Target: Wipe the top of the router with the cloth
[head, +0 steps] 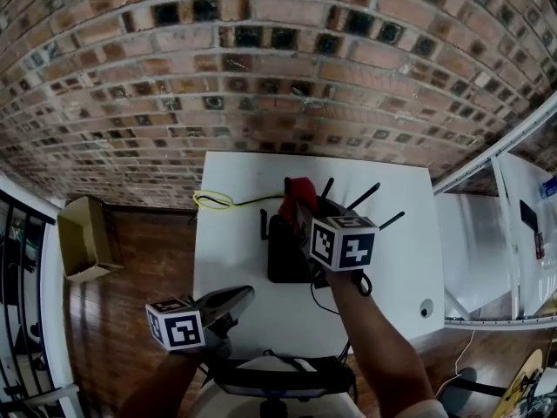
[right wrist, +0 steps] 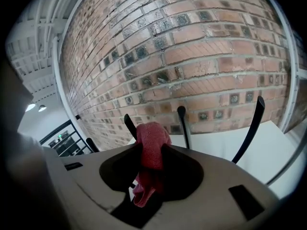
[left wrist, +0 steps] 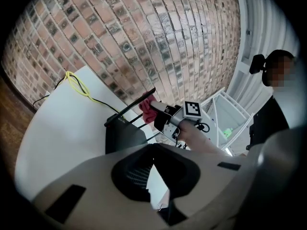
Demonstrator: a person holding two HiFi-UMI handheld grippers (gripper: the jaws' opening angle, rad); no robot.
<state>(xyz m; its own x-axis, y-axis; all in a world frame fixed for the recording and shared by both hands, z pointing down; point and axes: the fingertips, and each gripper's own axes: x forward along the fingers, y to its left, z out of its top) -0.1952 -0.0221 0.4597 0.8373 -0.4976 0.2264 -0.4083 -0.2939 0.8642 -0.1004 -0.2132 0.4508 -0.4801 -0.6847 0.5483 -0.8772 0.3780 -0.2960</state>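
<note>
Right gripper view: bunched red cloth point(right wrist: 153, 138) in right gripper point(right wrist: 151, 152) fingers, black router point(head: 285, 264) below; left gripper point(left wrist: 153, 150) fingers together.

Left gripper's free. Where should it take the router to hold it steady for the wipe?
Probably the router's near-left corner, coming in low from the near-left, where the left gripper is. The body lies flat and low, so the jaws could pinch it top to bottom. The antennas stand up toward the far end, and the right gripper holds the cloth there.
</note>
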